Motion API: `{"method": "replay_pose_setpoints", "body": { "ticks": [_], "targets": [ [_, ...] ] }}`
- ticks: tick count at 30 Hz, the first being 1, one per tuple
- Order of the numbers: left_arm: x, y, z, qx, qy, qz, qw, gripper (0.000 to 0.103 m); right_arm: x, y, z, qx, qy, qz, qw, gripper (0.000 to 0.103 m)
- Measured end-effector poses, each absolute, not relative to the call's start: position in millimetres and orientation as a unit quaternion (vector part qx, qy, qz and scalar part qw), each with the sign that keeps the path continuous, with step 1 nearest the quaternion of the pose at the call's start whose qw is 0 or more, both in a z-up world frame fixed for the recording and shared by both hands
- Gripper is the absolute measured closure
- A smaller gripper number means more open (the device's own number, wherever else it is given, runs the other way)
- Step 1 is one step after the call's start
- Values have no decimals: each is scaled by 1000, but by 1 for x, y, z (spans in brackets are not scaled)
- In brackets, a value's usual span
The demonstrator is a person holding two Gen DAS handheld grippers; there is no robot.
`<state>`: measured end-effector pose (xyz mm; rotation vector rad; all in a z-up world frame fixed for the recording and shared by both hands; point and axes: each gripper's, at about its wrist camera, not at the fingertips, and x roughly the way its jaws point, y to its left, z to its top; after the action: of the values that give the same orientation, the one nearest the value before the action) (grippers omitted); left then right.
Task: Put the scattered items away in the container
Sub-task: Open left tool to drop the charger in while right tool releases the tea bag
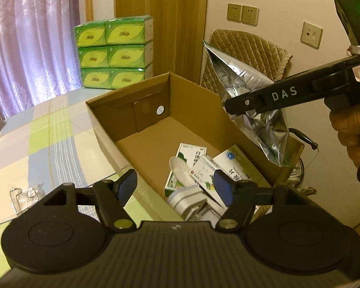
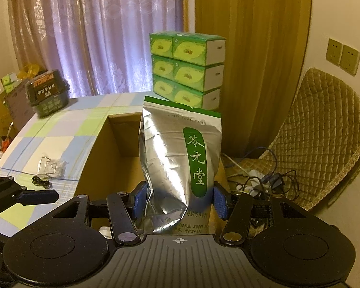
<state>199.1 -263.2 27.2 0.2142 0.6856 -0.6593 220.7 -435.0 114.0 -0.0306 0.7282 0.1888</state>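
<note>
An open cardboard box [image 1: 156,129] stands on the checked tablecloth. Inside its near end lie medicine cartons [image 1: 192,158], a white spoon [image 1: 180,168] and a white plug adapter [image 1: 187,201]. My left gripper [image 1: 175,188] hovers open above these, holding nothing. My right gripper [image 2: 180,200] is shut on a silver foil bag [image 2: 177,153] with a green label, held upright over the box [image 2: 108,158]. In the left wrist view the bag [image 1: 249,100] hangs at the box's right wall. A clear packet [image 2: 51,166] and a black cord loop [image 2: 40,181] lie on the table left of the box.
A stack of green tissue packs [image 2: 187,72] stands behind the box. A dark basket [image 2: 48,93] sits at the table's far left. A quilted chair [image 2: 324,132] is to the right, with a power strip and cables [image 2: 264,180] beside it. A curtain hangs behind.
</note>
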Motion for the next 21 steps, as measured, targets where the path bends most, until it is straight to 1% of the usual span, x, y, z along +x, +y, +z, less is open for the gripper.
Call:
{"method": "replay_pose_setpoints", "body": {
  "ticks": [21],
  "targets": [
    [198,-254,25,87,338,-311,884,37,232,-420,111,-41,367,103,923,45]
  ]
}}
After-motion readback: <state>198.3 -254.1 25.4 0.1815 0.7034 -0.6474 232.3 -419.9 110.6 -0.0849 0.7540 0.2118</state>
